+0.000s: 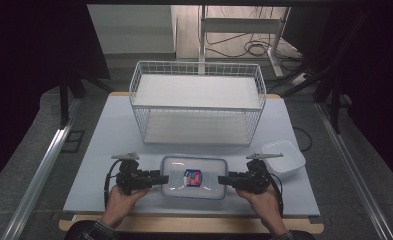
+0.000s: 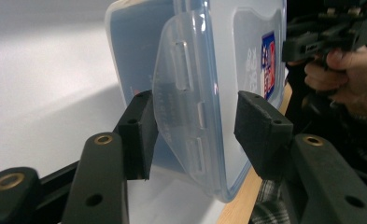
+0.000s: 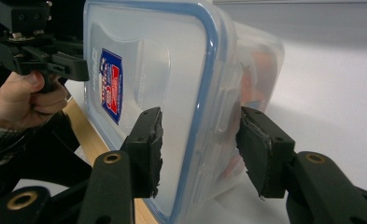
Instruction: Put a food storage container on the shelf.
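A clear plastic box with a blue-rimmed lid and a red and blue label lies at the table's front middle. My left gripper is at its left end and my right gripper at its right end. In the left gripper view the jaws straddle the end latch flap, with a small gap at the right pad. In the right gripper view the jaws straddle the other end of the box, with the pads close on either side but not pressing. Something orange shows through the wall.
A white wire basket stands behind the box at mid table. A small white tub sits just right of my right gripper. The table's wooden front edge runs close under both hands.
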Demonstrator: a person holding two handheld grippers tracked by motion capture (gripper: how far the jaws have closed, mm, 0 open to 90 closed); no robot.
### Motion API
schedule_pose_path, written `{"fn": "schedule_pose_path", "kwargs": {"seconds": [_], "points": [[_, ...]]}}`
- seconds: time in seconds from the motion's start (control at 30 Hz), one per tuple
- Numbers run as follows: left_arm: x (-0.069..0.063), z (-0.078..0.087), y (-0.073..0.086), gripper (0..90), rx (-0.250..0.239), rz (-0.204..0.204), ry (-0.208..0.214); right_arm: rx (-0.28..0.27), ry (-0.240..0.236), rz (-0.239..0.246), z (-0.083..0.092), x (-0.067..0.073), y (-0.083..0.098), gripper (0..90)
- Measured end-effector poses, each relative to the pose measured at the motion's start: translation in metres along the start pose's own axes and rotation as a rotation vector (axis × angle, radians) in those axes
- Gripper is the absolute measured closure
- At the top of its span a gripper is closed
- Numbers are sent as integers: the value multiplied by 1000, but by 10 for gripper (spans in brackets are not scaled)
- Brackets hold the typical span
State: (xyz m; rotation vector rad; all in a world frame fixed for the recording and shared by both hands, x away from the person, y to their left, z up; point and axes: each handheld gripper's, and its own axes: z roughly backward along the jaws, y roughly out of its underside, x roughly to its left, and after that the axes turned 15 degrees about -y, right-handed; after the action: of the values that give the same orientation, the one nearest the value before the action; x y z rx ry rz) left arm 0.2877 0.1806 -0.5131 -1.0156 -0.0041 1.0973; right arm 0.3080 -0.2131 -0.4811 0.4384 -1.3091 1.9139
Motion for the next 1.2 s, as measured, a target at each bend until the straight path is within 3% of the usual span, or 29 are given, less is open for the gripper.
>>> {"fn": "schedule_pose_path", "kwargs": {"seconds": [0.07,0.23,0.4,0.7,1.2], "points": [[-2,-1,-1,511,7,-5,-24,-19,5,18,1,1,0,527],[-5,3,-5,511,-23,-1,-25,-43,15,44,2,3,-5,527],[-5,13,-14,524,-83,14,-3,-73,-3,71,6,9,-12,528],[-8,23,-31,543,-118,0,30,-93,-20,114,14,16,-29,528],[-18,40,-73,550,-144,-51,26,-142,-35,164,29,28,-72,529]]}}
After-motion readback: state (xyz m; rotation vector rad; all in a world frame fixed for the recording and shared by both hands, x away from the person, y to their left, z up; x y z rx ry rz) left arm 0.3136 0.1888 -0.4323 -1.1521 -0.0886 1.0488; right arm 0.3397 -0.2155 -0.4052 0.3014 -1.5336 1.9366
